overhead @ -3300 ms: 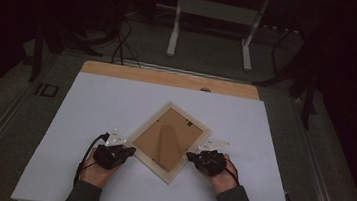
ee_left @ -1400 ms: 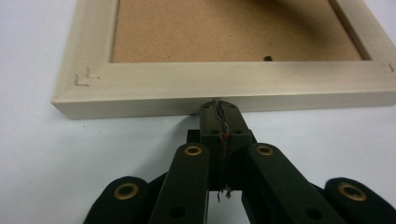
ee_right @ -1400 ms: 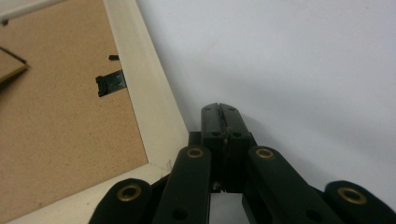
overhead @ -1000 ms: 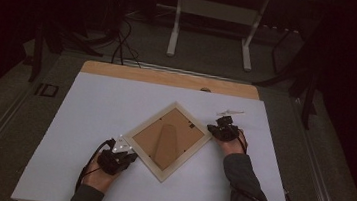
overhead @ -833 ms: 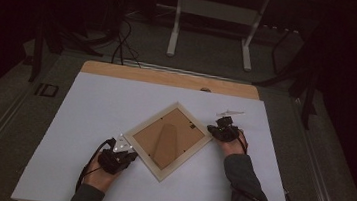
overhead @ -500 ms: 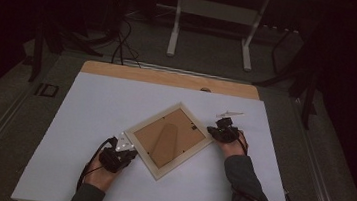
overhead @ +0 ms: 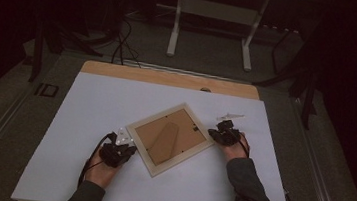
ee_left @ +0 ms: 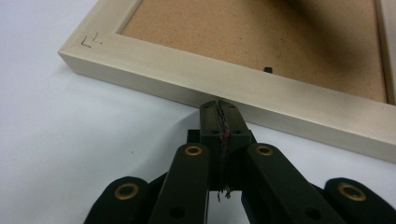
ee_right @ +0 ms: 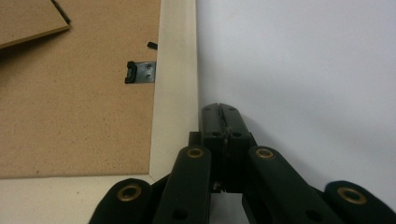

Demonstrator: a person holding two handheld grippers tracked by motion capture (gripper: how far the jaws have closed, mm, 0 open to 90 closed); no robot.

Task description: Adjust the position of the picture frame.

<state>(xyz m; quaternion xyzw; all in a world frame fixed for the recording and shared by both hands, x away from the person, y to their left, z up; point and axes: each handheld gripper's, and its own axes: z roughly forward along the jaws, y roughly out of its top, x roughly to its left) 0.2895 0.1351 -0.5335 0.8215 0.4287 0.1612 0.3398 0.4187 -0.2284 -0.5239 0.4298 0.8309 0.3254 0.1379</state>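
Change since earlier: Your two hands are no longer level beside the frame; your right one is now sitting farther up the surface at the frame's right corner, your left one nearer you at its lower-left edge, and the frame itself is lying more turned than it was.

Left hand-held gripper point(ee_left: 219, 106): you are keeping its jaws pressed together with nothing between them, the closed tip touching the outer side of the frame's pale rail, so it is working as a pusher rather than a clamp.

Right hand-held gripper point(ee_right: 219, 108): its jaws are likewise together and empty, the tip lying against the outer edge of the opposite rail, near a small metal hanger clip point(ee_right: 140, 72).

Picture frame point(overhead: 170, 137): it is lying face down and flat, brown backing board up with its stand flap folded against it, skewed like a diamond in the middle of the surface.

Why so: judging by the two closed tips on opposite sides, you are probably nudging the frame round or steadying it by sliding, since closed jaws cannot slip under a flat rail.

Surface point(overhead: 90, 106): a white sheet is covering it, with a strip of bare wood showing along the far edge.

Room: it is staying dim; a pale table stand point(overhead: 211, 28) and loose cables point(overhead: 119, 49) are resting on the grey floor beyond.
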